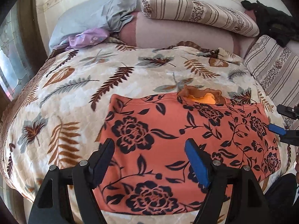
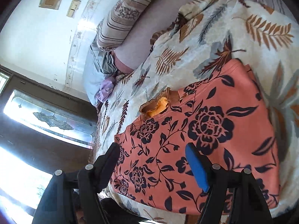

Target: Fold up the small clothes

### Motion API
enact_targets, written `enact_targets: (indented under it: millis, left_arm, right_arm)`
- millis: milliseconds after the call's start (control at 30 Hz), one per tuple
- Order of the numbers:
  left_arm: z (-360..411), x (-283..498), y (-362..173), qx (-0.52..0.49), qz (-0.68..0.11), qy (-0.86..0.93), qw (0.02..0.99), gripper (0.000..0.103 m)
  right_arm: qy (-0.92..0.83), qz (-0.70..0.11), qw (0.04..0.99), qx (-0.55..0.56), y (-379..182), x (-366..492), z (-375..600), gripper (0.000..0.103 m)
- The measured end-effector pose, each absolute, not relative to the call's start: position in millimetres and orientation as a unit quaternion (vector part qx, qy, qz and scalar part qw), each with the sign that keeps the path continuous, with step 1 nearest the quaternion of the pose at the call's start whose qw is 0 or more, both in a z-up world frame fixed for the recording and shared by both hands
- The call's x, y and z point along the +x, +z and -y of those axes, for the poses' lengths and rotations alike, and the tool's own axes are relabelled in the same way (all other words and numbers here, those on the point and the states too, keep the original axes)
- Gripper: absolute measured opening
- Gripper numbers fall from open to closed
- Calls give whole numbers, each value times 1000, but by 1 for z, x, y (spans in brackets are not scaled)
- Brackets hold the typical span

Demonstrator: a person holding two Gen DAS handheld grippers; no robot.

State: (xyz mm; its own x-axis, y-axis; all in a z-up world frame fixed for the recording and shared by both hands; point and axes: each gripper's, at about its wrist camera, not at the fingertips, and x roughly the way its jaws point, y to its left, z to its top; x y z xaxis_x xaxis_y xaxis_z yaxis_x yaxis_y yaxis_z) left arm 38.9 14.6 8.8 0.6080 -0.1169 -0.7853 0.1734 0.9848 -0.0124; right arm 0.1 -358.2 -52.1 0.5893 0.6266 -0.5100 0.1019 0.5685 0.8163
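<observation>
**Reader:** Where does the garment sit, and why there?

**Describer:** An orange garment (image 1: 186, 145) printed with black flowers lies spread on a leaf-patterned blanket (image 1: 78, 85) that covers the bed, close to the bed's near edge. It looks already doubled into a rough rectangle. A flat, soft surface keeps the cloth smooth, and the near edge keeps it within reach of both tools.

**Reader:** What are the two tools doing?

**Describer:** The left gripper (image 1: 149, 160) hovers over the near part of the garment, pointing steeply down at it. Its fingers (image 1: 197, 166) stand wide apart with nothing pinched between them. The right gripper (image 2: 153, 166) hangs over the garment's other side; its fingers (image 2: 196, 169) are also spread, with only cloth lying beneath the gap. In the left view its tip shows at the garment's right side. One tool at each side suggests the person wants two grips at once, so a fold stays even.

**Reader:** Anything sticking out of the fold?

**Describer:** Yes. A frilled brown trim with a bright orange lining (image 1: 202, 96) pokes out at the garment's far edge, toward the pillows. It seems to be the neckline or a hem left showing.

**Reader:** What else is on the bed?

**Describer:** Striped pillows (image 1: 198, 11) lie along the head edge, with a grey bundle of cloth (image 1: 104, 13) and a small lilac piece (image 1: 87, 37) at the far left corner, well apart from the work.
</observation>
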Motion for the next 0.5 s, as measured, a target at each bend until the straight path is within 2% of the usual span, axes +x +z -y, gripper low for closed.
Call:
enact_targets:
  millis: [200, 333, 367, 500]
  left_arm:
    - [23, 90, -26, 34, -461, -119, 879, 78]
    - [6, 134, -70, 20, -503, -68, 861, 79]
    - [1, 136, -70, 4, -486, -74, 871, 79]
    - [1, 141, -70, 10, -479, -72, 875, 79]
  right_arm:
    - [179, -472, 746, 435, -102, 52, 366, 76]
    - [91, -385, 743, 540, -130, 61, 457, 69]
    - [70, -368, 736, 564, -136, 57, 473, 69]
    - [74, -356, 738, 569, -144, 52, 483, 69]
